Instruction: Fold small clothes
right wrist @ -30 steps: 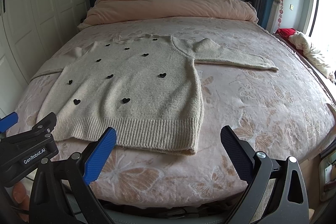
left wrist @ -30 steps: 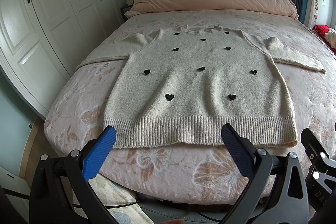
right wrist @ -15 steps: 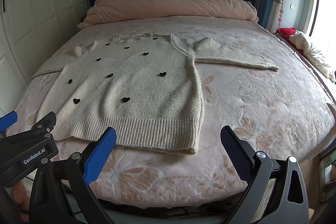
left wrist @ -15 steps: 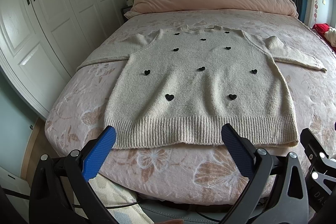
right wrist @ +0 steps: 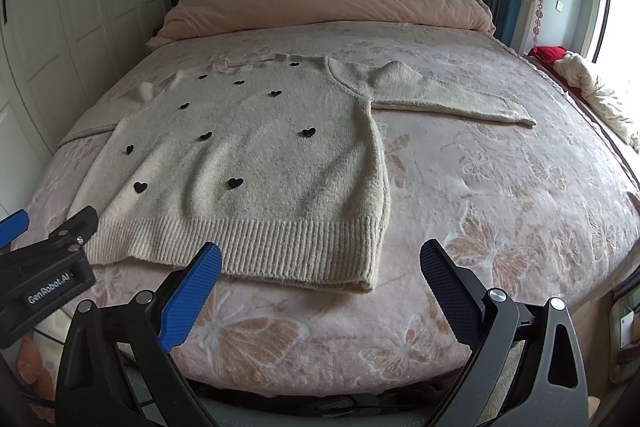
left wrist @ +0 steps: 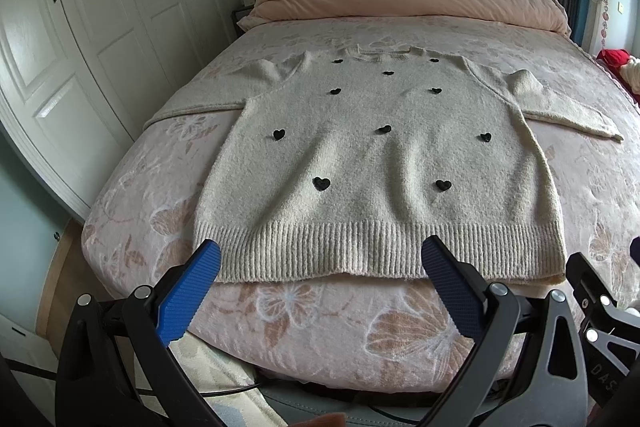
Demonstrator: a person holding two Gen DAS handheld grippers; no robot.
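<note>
Right view alone: left tool (right wrist: 44, 259) (beside sweater (right wrist: 248, 167)).

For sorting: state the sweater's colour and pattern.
Cream knit sweater dotted with small black hearts, ribbed hem; clearest in the left wrist view.

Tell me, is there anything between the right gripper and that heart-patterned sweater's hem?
Nothing but bare floral bedspread. In the right wrist view, the open right gripper hovers just short of the sweater, whose ribbed hem lies flat near the bed's edge.
</note>
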